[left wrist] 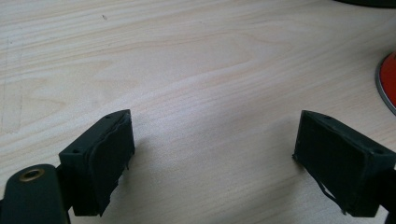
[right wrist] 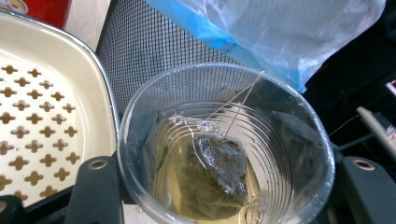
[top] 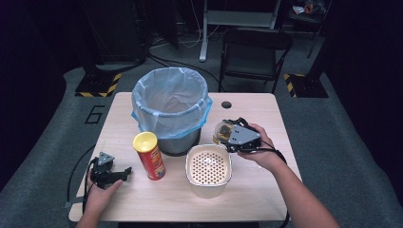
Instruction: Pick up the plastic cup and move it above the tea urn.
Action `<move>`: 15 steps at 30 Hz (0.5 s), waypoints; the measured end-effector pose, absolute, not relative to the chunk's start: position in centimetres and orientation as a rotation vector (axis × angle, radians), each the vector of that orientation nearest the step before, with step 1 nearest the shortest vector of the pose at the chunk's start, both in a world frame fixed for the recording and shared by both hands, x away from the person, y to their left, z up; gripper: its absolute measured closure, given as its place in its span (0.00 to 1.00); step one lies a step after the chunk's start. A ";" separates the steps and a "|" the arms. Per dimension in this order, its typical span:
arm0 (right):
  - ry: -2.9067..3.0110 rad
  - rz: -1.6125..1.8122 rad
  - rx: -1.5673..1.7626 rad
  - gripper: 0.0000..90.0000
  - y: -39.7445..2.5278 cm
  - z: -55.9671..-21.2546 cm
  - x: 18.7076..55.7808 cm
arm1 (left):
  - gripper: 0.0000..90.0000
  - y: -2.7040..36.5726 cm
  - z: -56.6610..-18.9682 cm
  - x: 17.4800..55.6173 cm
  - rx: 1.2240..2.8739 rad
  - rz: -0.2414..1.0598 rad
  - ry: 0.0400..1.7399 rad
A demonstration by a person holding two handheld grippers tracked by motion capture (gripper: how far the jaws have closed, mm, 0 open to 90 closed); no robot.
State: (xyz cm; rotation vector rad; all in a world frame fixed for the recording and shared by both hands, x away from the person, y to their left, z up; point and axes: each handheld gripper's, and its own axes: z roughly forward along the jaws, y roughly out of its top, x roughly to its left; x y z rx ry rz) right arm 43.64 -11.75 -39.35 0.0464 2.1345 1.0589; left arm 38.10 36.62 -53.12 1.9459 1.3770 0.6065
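Cup Handling: Draining the Tea Cup Over the Strainer

Left gripper (top: pixel 124 172) rests low over the near left part of the tabletop (top: pixel 266 190), jaws wide apart with bare wood between them. It holds nothing. Just beyond it stands a red chip can (top: pixel 149 155) with a yellow lid, upright.

Right gripper (right wrist: pixel 224 186) is clamped on a clear plastic cup (right wrist: pixel 224 140), one jaw on each side of the wall just below the rim. The cup is upright or nearly so, and carries pale tea with a dark tea bag (right wrist: pixel 219 168) sunk in it; the bag's string (right wrist: pixel 238 100) runs up to the far rim. In the high view the cup (top: pixel 221 131) sits just beside the far right corner of the cream strainer box (top: pixel 209 167), whose perforated insert faces upward. Whether the cup base touches the tabletop cannot be told.

Behind both stands the mesh waste bin (top: pixel 172 108) with its blue liner, open at the top.

Judged step: carry the cup over the strainer and pour.

- Hold clamping force steady; a thin cup wall probably buckles if squeezed harder.
- Centre the rim over the perforations before tilting.
- Tilt slowly so liquid lands inside the box walls.
- Expect the tea bag to slide toward the rim; let it drop onto the insert.
- Leave the left gripper clear of the chip can.
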 end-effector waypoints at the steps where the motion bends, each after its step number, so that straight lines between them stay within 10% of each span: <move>1: 2.126 1.059 0.040 0.40 -11.7 -39.4 43.5 | 0.13 36.6 -53.1 38.1 1.946 0.606 1.377; 15: 1.998 0.982 -0.119 0.41 -10.6 -39.8 41.8 | 0.13 36.6 -53.1 38.1 1.946 0.606 1.377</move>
